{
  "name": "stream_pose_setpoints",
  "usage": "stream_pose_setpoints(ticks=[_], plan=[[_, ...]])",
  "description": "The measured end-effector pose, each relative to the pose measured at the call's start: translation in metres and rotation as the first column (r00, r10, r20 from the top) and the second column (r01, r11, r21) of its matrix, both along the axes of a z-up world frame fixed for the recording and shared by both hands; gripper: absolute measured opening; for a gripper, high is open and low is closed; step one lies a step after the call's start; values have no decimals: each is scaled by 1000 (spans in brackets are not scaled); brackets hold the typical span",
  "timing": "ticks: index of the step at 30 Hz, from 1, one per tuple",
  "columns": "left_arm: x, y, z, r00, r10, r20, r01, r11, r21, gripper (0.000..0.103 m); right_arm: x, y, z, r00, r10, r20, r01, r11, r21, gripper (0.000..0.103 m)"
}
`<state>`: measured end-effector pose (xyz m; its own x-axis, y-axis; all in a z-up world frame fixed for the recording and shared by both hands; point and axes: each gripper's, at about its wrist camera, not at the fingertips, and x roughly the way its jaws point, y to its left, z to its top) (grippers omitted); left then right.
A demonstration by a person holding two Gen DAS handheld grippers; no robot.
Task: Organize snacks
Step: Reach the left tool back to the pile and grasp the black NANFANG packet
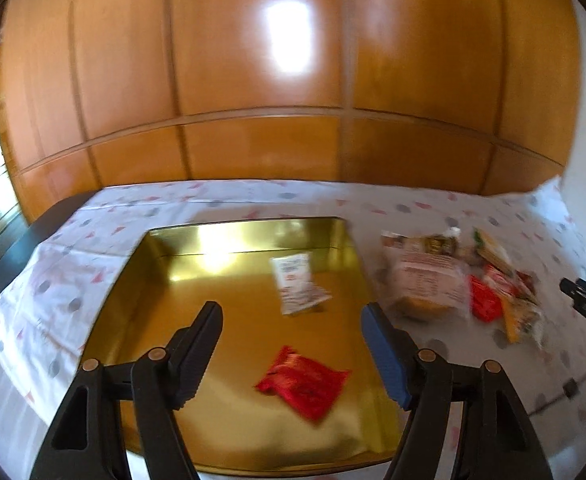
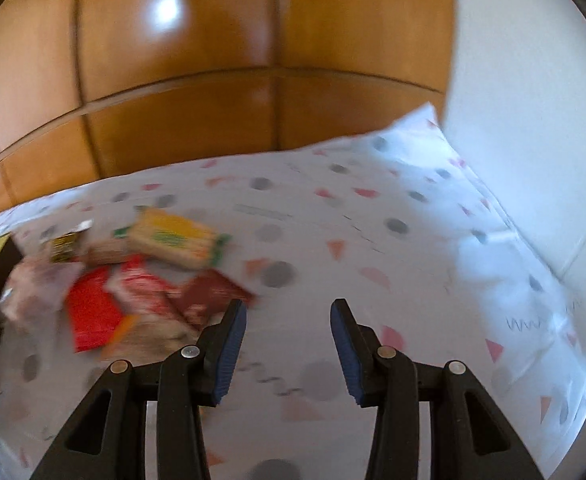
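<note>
Two snacks were in the tin; the pile was still waiting.

The gold tin [image 1: 165, 304] near the table's left edge held a white packet [image 1: 297, 282] and a red packet [image 1: 303, 382]; the pile [image 2: 125, 280] lay beside it, both the left gripper [image 1: 291, 356] and right gripper [image 2: 289, 352] open and empty.

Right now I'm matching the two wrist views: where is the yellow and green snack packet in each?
Left wrist: yellow and green packet at far right, behind the pile.
Right wrist: upper left, atop the pile.
Shared landmark: the flat red packet.
</note>
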<state>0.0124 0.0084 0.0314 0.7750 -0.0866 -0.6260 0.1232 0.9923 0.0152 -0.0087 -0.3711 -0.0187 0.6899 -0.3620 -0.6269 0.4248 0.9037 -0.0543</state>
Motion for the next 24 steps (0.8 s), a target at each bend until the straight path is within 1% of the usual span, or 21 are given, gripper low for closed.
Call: stream_pose_setpoints(ticks=[2, 3, 4, 5, 6, 10, 12, 13, 14, 15, 18, 20, 21, 23, 24], plan=[[3, -12, 3, 998, -54, -12, 54, 999, 7, 74, 1, -11, -9, 999, -30, -11, 30, 999, 10, 45], [6, -19, 4, 996, -84, -16, 84, 996, 14, 77, 1, -14, -13, 999, -41, -17, 42, 999, 18, 45], [10, -27, 6, 992, -126, -26, 126, 992, 25, 82, 1, -18, -18, 999, -50, -22, 50, 998, 33, 45], [13, -34, 7, 987, -158, -35, 159, 987, 30, 84, 0, -24, -23, 998, -58, -26, 59, 997, 50, 45], [20, -42, 8, 979, -195, -54, 197, 980, 33, 85, -1, -26, -27, 998, -62, -29, 64, 996, 60, 45], [45, -64, 10, 958, -266, -112, 271, 962, 37, 85, -1, -32, -45, 997, -69, -35, 73, 992, 106, 45], [62, -78, 10, 943, -298, -145, 308, 950, 51, 85, -2, -33, -45, 998, -53, -18, 55, 991, 120, 51], [67, -83, 10, 938, -311, -153, 322, 945, 58, 85, -3, -33, -46, 999, -47, -12, 49, 991, 128, 52], [73, -90, 9, 931, -328, -161, 343, 936, 73, 85, -3, -34, -47, 999, -44, -9, 45, 991, 129, 53], [82, -100, 7, 919, -354, -172, 374, 922, 102, 85, -4, -31, -46, 999, -39, -7, 40, 991, 131, 56], [103, -122, 0, 898, -398, -190, 429, 886, 174, 82, -4, -30, -46, 1000, -23, 0, 23, 990, 140, 61], [119, -138, -8, 883, -421, -208, 462, 860, 216, 76, -4, -30, -46, 1000, -14, 6, 13, 989, 146, 64], [130, -148, -14, 876, -429, -222, 476, 845, 243, 75, -4, -30, -46, 1000, -13, 11, 12, 989, 149, 64], [144, -158, -22, 866, -438, -241, 494, 825, 275, 71, -4, -32, -47, 1000, -12, 20, 8, 987, 158, 64], [152, -165, -28, 857, -447, -256, 510, 808, 294, 71, -4, -32, -47, 1000, -10, 23, 6, 987, 162, 65]])
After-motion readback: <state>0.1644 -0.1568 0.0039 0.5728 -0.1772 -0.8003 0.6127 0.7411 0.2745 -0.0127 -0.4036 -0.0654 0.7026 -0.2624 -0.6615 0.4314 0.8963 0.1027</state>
